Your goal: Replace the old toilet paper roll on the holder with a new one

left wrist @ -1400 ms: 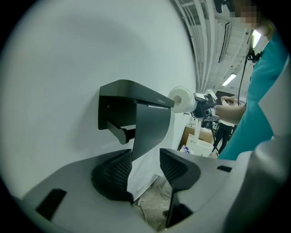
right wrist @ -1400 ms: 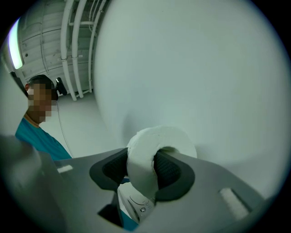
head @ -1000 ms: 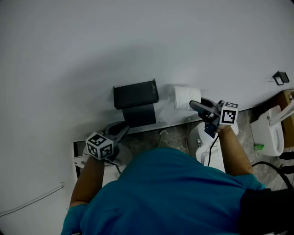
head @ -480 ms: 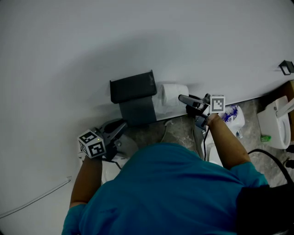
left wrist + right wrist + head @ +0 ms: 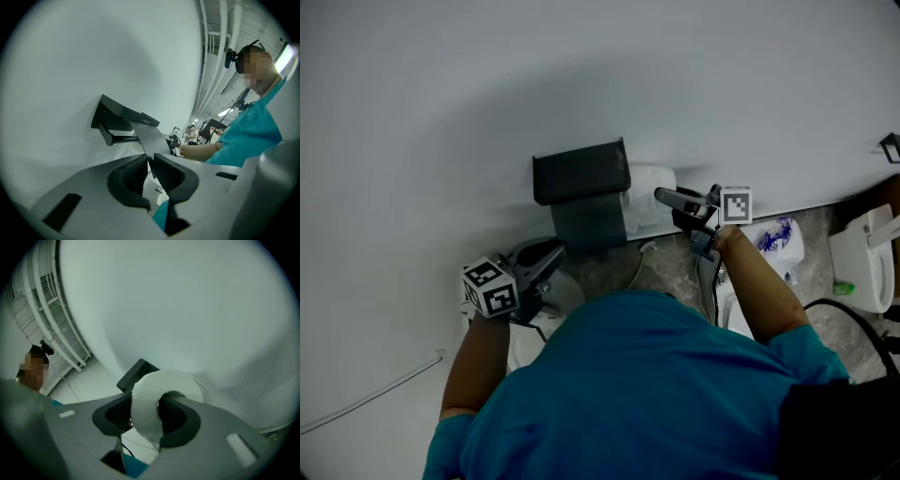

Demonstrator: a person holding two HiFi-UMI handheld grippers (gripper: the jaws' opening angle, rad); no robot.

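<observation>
Bar of holder looking bare — old roll apparently off. Right gripper clamping new roll beside holder. Left gripper, jaws narrow, pinching flap — threading remaining.

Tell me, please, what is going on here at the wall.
A person is changing the paper on a black wall holder. The left gripper pinches the holder's grey flap. The right gripper grips a white toilet paper roll by its wall, one jaw through the core, beside the holder's right end.
</observation>
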